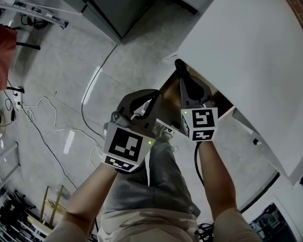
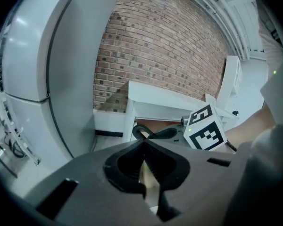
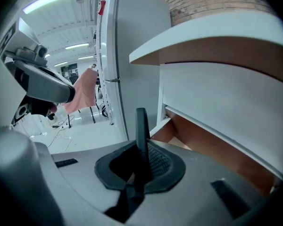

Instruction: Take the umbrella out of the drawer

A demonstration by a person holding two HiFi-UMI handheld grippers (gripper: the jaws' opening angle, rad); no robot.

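The white cabinet (image 1: 242, 49) stands at the right with its drawer (image 1: 169, 87) pulled out, showing brown wood inside (image 3: 198, 135). My right gripper (image 1: 179, 64) reaches to the drawer's mouth. In the right gripper view its jaws (image 3: 142, 149) are shut on a narrow black strap (image 3: 141, 124) that stands up between the pads. The rest of the umbrella is hidden. My left gripper (image 1: 156, 92) hangs just left of the right one, outside the drawer, its jaws (image 2: 144, 147) shut with nothing in them. The right gripper's marker cube (image 2: 205, 131) shows in the left gripper view.
A tall grey fridge (image 2: 37, 79) stands left of the cabinet, with a brick wall (image 2: 165, 46) behind. Cables (image 1: 40, 115) trail over the grey floor at the left. A pink cloth (image 3: 82, 93) hangs on a stand further off.
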